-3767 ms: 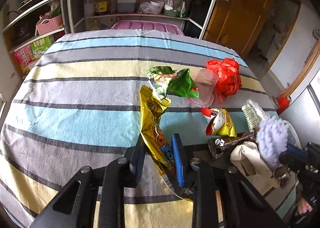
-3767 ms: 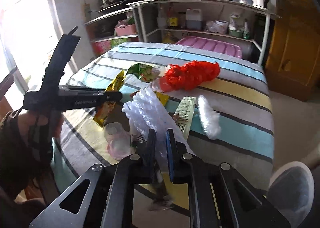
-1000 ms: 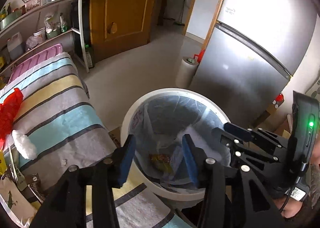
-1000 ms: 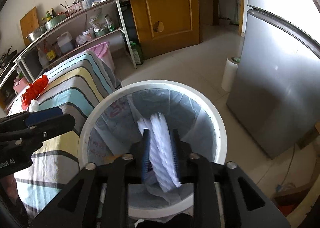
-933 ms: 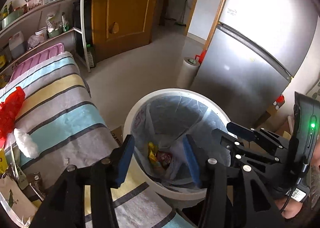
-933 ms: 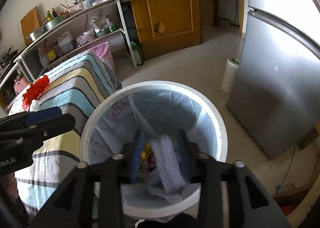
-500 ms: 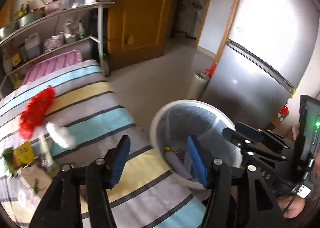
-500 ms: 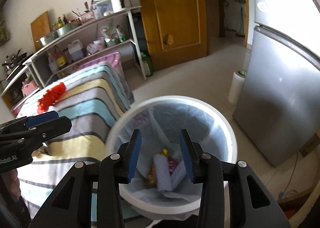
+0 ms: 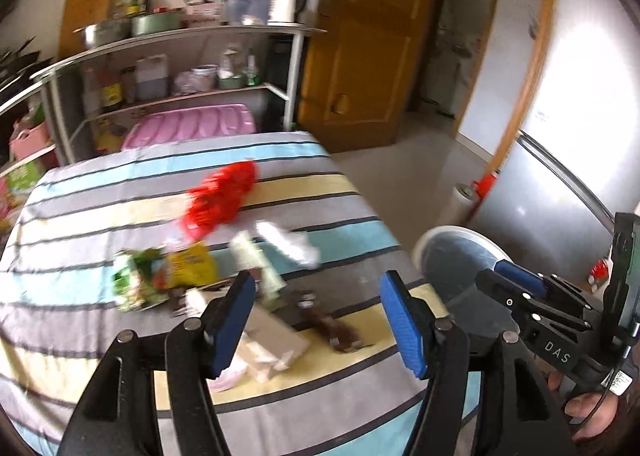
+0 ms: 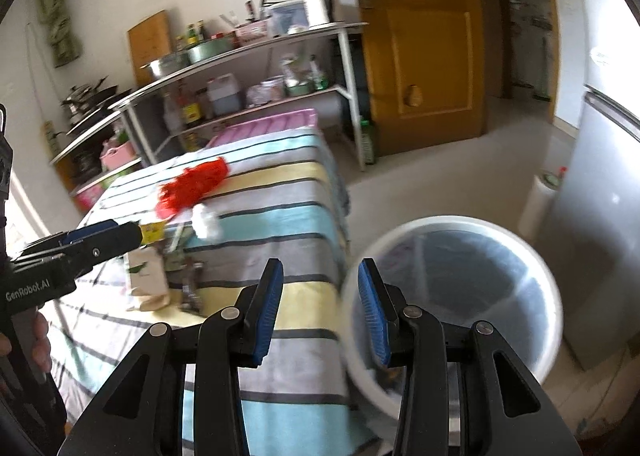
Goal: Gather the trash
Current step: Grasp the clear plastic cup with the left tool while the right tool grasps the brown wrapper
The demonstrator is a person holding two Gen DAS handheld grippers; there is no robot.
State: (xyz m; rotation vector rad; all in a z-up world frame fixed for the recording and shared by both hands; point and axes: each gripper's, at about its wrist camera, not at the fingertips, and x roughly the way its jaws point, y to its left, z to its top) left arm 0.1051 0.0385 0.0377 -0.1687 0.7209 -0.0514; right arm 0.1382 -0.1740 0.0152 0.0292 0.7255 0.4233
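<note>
left claw point(image 9: 316, 316): blue pads spread wide, nothing between them, hanging over the near edge of the striped-cloth tabletop point(image 9: 100, 216)
right claw point(image 10: 320, 310): also spread open and holding nothing, sitting over the gap between the tabletop's right edge and the round white bin with a clear liner point(image 10: 548, 284)
bin contents: can't really see, the claw's right finger covers the bottom and the liner is smeared with blur
trash on the tabletop: crumpled red plastic bag point(image 9: 220, 196) around the middle, white crumpled wad point(image 9: 288, 242) toward the right edge, green and yellow snack wrappers point(image 9: 168, 274) just left of it
near-edge stuff: a beige paper bag point(image 9: 272, 340) partly behind the left finger, and a dark brown wrapper point(image 9: 332, 328) beside it, too blurry for labels
bin in left view: only a slice shows, cut off by the right claw
</note>
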